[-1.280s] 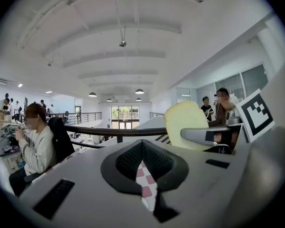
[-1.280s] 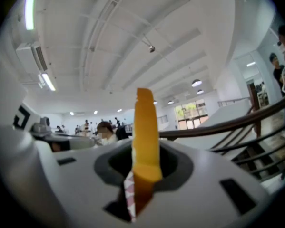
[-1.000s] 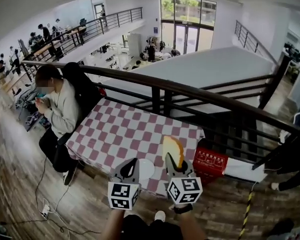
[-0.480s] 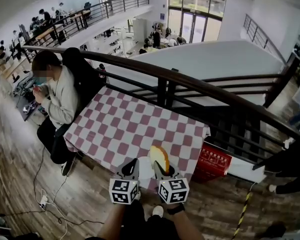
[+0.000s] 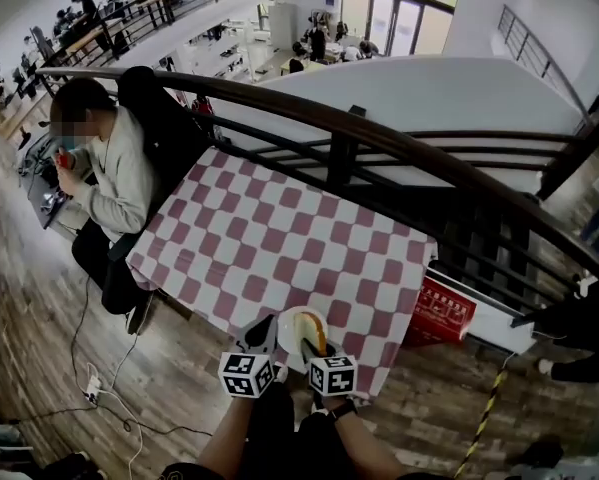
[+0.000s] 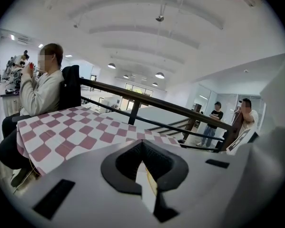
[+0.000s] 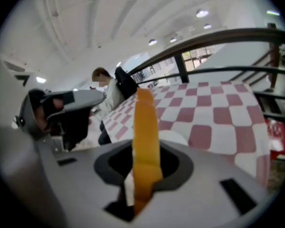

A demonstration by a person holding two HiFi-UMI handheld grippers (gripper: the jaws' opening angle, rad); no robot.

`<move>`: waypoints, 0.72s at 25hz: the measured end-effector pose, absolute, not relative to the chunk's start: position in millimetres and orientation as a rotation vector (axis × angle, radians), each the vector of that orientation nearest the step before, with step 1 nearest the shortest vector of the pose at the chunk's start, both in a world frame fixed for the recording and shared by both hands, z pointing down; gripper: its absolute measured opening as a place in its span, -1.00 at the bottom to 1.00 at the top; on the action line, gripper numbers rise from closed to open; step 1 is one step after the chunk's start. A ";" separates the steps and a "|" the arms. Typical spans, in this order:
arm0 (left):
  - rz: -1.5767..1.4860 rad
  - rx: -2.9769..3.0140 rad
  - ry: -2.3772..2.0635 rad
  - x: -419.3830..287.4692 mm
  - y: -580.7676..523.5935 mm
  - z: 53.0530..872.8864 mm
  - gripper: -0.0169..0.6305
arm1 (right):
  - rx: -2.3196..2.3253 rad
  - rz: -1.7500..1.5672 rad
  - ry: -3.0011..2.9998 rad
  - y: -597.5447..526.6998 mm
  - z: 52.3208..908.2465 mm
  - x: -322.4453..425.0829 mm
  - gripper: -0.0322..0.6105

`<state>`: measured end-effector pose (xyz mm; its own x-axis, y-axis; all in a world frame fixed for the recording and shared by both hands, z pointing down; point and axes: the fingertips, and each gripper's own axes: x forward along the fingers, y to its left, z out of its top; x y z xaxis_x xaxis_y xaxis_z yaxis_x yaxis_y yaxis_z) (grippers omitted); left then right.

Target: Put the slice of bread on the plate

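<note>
A slice of bread (image 5: 315, 332) with an orange-brown crust stands on edge between the jaws of my right gripper (image 5: 310, 345), which is shut on it. In the right gripper view the bread (image 7: 145, 127) rises out of the jaws of the right gripper (image 7: 143, 148), with the white plate (image 7: 174, 138) just beyond. The plate (image 5: 285, 321) lies at the near edge of the checked table, and the bread hangs over it. My left gripper (image 5: 264, 327) is at the plate's left edge, and the left gripper (image 6: 141, 144) has its jaws together with nothing in them.
A red-and-white checked cloth (image 5: 279, 238) covers the table. A person (image 5: 104, 178) sits at its left end. A dark railing (image 5: 379, 138) runs behind the table. A red box (image 5: 441, 313) stands on the floor at the right, and cables (image 5: 94, 388) lie at the left.
Both grippers have come down toward the table's near edge. The bread, earlier held high above the cloth, now hangs low over the white plate.
</note>
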<state>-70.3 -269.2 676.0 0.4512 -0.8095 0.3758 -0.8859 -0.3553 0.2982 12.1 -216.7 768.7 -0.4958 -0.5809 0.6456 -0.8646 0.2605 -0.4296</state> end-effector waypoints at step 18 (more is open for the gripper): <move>0.302 2.206 -1.366 -100.5 -292.9 705.0 -0.90 | 1.170 1.410 -1.883 -237.7 853.6 -24.4 -0.58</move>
